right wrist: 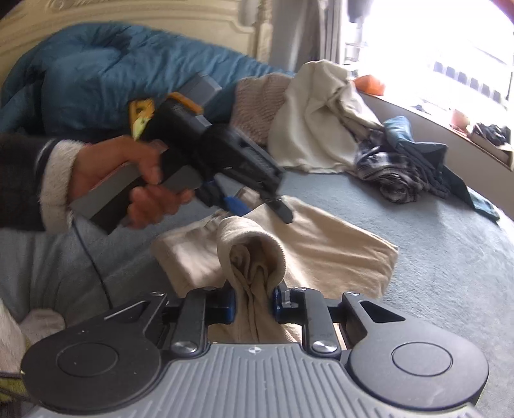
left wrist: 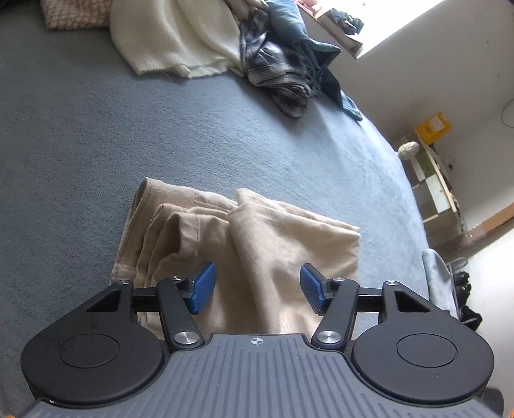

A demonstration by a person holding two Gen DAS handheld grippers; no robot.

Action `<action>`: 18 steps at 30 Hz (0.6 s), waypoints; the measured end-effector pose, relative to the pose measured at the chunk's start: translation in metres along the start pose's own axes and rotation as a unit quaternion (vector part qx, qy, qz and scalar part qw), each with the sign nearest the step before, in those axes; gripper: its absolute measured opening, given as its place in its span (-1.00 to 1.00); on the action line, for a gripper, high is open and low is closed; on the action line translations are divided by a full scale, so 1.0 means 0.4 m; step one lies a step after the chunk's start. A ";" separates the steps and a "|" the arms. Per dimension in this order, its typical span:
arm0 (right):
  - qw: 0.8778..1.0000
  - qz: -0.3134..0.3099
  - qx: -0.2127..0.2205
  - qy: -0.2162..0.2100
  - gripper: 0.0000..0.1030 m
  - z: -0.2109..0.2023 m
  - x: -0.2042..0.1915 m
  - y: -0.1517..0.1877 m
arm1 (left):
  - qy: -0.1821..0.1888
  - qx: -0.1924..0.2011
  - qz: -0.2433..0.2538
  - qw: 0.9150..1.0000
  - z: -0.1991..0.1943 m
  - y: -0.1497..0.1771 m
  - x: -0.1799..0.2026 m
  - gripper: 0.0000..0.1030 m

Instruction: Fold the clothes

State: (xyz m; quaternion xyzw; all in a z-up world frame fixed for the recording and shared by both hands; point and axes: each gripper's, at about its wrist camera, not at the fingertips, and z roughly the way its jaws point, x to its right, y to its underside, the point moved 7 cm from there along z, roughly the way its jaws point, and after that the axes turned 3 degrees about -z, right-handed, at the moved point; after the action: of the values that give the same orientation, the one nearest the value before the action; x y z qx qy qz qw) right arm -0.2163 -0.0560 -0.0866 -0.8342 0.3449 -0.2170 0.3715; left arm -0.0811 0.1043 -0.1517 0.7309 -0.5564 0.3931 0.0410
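Note:
Beige trousers point(left wrist: 266, 244) lie partly folded on the grey-blue bed cover point(left wrist: 96, 128). My left gripper point(left wrist: 257, 287) hovers open just above them, blue pads spread wide with nothing between. In the right wrist view, my right gripper point(right wrist: 253, 300) is shut on a bunched, lifted fold of the beige trousers point(right wrist: 321, 250). The rest of the garment lies flat beyond it. A hand point(right wrist: 128, 180) holds the left gripper point(right wrist: 260, 209) over the trousers' far edge, its fingers apart.
A pile of unfolded clothes sits at the far side of the bed: a cream garment point(left wrist: 173, 38), a plaid shirt point(left wrist: 279, 74) and a teal garment point(left wrist: 295, 29). A blue duvet point(right wrist: 96, 74) lies by the headboard. Shelves point(left wrist: 433, 186) stand past the bed's right edge.

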 end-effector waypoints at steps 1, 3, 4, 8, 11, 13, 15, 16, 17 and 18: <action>1.000 0.010 0.003 0.000 -0.57 -0.002 0.010 -0.002 | -0.001 -0.003 0.001 1.000 -0.003 0.003 0.001 0.18; 1.000 0.025 0.007 -0.001 -0.57 -0.005 0.025 -0.006 | -0.002 -0.015 0.000 1.000 -0.001 0.007 0.003 0.18; 1.000 0.029 0.009 -0.001 -0.57 -0.007 0.029 -0.007 | -0.002 -0.021 -0.001 1.000 0.001 0.008 0.003 0.18; 0.999 0.037 0.015 0.003 -0.57 -0.014 0.040 -0.010 | 0.007 -0.039 -0.010 0.999 0.019 0.010 0.006 0.18; 0.999 0.041 0.016 0.002 -0.57 -0.016 0.046 -0.012 | 0.009 -0.048 -0.008 0.999 0.047 0.006 0.017 0.16; 0.999 0.041 0.016 0.002 -0.57 -0.017 0.045 -0.012 | 0.009 -0.044 -0.003 0.999 0.061 0.000 0.028 0.13; 0.999 0.039 0.015 0.001 -0.58 -0.016 0.041 -0.010 | 0.015 -0.037 0.003 0.999 0.070 -0.008 0.038 0.00; 0.999 0.038 0.014 0.000 -0.58 -0.016 0.037 -0.010 | 0.014 -0.035 0.004 0.999 0.076 -0.011 0.042 -0.22; 0.999 0.037 0.013 -0.001 -0.58 -0.015 0.034 -0.009 | 0.009 -0.034 0.006 0.999 0.081 -0.014 0.043 -0.42; 0.999 0.036 0.012 -0.002 -0.58 -0.014 0.031 -0.008 | 0.007 -0.033 0.007 0.999 0.086 -0.017 0.043 -0.52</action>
State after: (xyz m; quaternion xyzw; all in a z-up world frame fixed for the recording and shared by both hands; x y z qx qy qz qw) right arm -0.2103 -0.0663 -0.0792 -0.8172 0.3713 -0.2056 0.3900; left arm -0.0561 0.0762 -0.1621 0.7221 -0.5742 0.3800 0.0666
